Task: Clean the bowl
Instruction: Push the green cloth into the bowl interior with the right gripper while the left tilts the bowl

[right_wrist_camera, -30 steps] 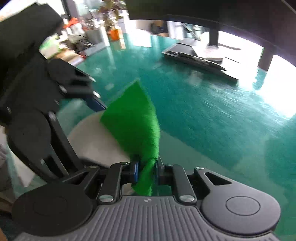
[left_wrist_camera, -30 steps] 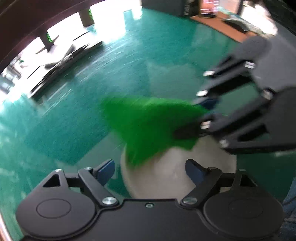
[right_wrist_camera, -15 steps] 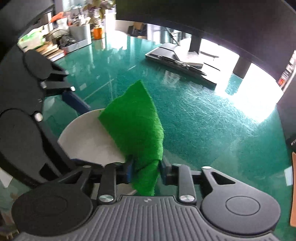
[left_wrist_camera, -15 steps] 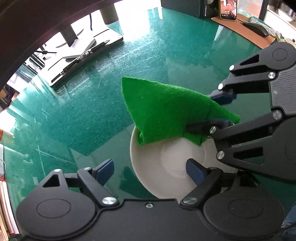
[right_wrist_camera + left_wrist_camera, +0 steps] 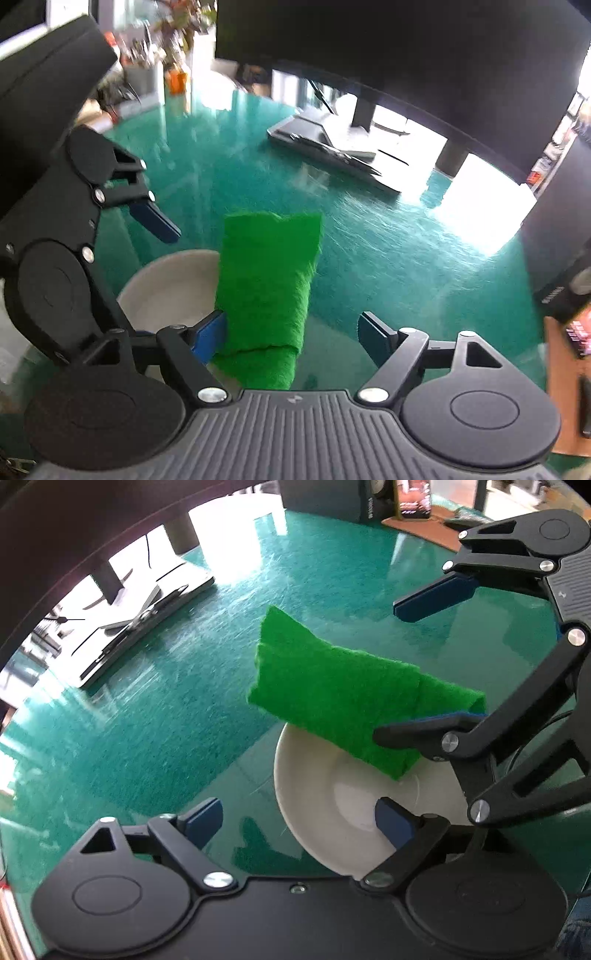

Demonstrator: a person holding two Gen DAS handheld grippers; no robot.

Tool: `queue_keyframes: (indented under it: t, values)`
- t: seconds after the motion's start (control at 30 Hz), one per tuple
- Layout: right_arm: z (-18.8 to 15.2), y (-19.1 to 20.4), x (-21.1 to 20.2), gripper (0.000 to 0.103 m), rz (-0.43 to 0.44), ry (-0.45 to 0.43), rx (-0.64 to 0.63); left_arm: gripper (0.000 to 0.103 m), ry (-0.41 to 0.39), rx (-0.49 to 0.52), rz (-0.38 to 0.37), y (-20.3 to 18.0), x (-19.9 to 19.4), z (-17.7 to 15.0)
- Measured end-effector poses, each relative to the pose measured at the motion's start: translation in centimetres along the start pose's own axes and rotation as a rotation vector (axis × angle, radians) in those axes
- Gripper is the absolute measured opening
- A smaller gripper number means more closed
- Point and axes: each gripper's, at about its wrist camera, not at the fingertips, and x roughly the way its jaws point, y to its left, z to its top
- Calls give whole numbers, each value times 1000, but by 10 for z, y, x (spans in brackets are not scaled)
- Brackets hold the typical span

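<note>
A white bowl (image 5: 325, 797) (image 5: 170, 288) sits on the green glass table (image 5: 147, 738). A folded green cloth (image 5: 332, 694) (image 5: 269, 280) hangs above the bowl's far rim, draped against one blue pad of my right gripper (image 5: 291, 336) (image 5: 388, 672). That gripper's jaws stand wide apart, the other pad clear of the cloth. My left gripper (image 5: 297, 821) is open low over the bowl's near side; its right fingertip (image 5: 391, 823) is above the bowl's inside and holds nothing. One left finger (image 5: 155, 218) shows in the right wrist view.
A flat grey device with pens on it (image 5: 147, 616) (image 5: 332, 155) lies at the back of the table under a dark monitor (image 5: 406, 55). A phone on a brown mat (image 5: 410, 502) stands at the far right. Clutter and a plant (image 5: 173, 44) sit far left.
The right gripper, shut on the green cloth in both earlier moments, has opened; the cloth now rests on one pad only. The left gripper stays open by the bowl.
</note>
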Motion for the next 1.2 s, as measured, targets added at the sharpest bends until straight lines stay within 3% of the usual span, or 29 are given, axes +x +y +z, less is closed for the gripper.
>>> queue_keyframes:
  t: [0.03,0.07,0.17,0.2,0.33,0.4,0.5,0.63,0.77,0.93,1.03,1.1,1.2]
  values:
    - [3,-1,1,49,13,9,18,91,-14,2,-14,2,1,-2]
    - [6,-1,2,30,24,21,37,91,-14,3,-15,2,1,-2]
    - [16,-3,11,26,40,74,92,91,-34,0,-39,5,1,-6]
    - [18,-2,15,16,36,88,88,91,-35,-3,-47,5,2,-6]
    - [22,3,24,15,42,133,65,88,-45,-20,-71,10,4,-7]
    - [24,6,26,13,44,148,23,69,-73,-86,-89,18,4,-10]
    - [19,3,25,13,73,194,-32,57,-89,-111,-52,31,2,-8]
    - [25,3,27,16,100,217,-41,57,-98,-20,-61,25,5,-2]
    - [38,4,36,15,125,246,-75,45,-97,67,-68,15,5,5]
    - [59,9,49,18,162,264,-138,42,-90,134,-73,8,2,8]
    - [62,15,54,21,171,252,-182,42,-91,118,-75,10,1,5]
    - [55,10,52,16,167,264,-165,45,-99,99,-81,14,1,3]
    - [32,-4,39,18,209,327,-53,51,-105,84,-105,19,4,4]
